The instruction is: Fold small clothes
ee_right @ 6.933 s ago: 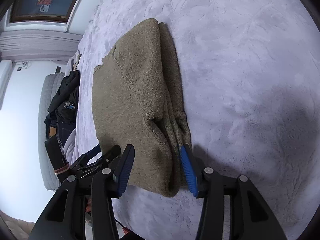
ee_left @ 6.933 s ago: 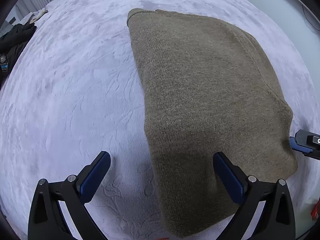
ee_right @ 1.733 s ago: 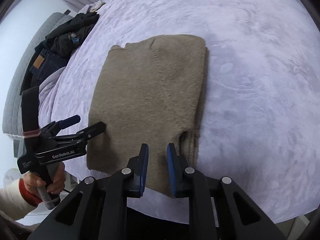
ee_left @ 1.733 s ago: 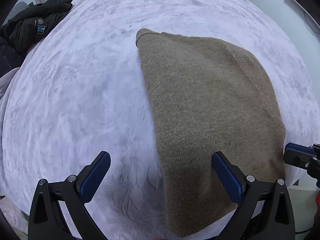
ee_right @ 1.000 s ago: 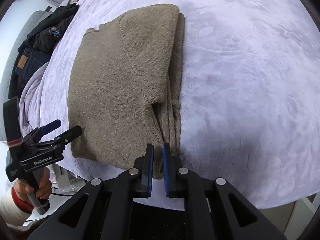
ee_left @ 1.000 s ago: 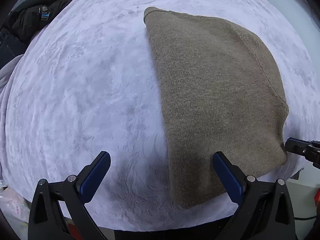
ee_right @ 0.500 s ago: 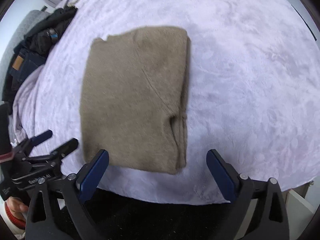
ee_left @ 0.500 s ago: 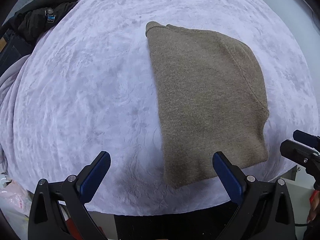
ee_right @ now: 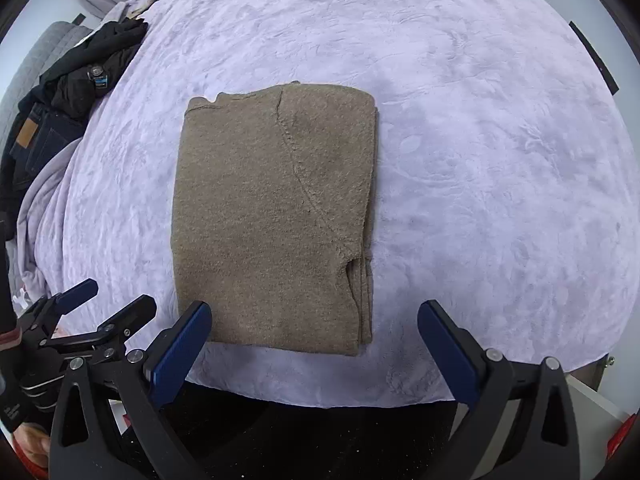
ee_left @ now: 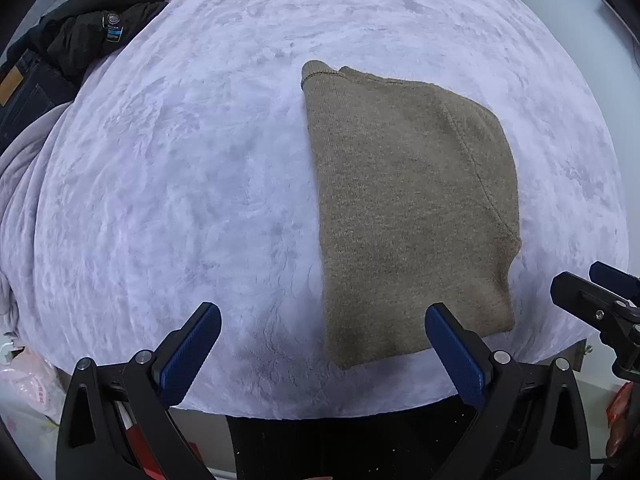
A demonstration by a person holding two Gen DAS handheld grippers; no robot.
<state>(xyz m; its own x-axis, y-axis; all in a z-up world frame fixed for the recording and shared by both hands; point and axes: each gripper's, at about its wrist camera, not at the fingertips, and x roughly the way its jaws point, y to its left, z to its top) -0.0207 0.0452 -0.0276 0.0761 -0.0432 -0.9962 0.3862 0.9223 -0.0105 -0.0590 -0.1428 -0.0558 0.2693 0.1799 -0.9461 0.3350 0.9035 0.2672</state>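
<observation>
One brown knit sweater (ee_right: 272,216) lies folded into a compact rectangle on the lavender bed cover (ee_right: 500,160), near the bed's front edge, with stacked layers showing along its right side. Both claws are spread wide and hold nothing: the left claw (ee_left: 320,354) hovers over the front edge with the sweater's near-left corner between its fingers, and the right claw (ee_right: 316,344) hangs above the sweater's near edge, touching no fabric. Judged from the tidy outline, folding of this garment appears complete or very nearly so. Risks from here: the sweater sits close to the bed edge, so a careless push or a one-corner lift could drag it off or let the layers slide apart; the plush cover may snag the knit if it is dragged rather than lifted; a pinch taking only the top layer would unfold the stack. Count: one sweater, two claws, one pile of dark clothes (ee_right: 80,76) at the far left, well apart, with jeans (ee_right: 36,136) just beside it.
</observation>
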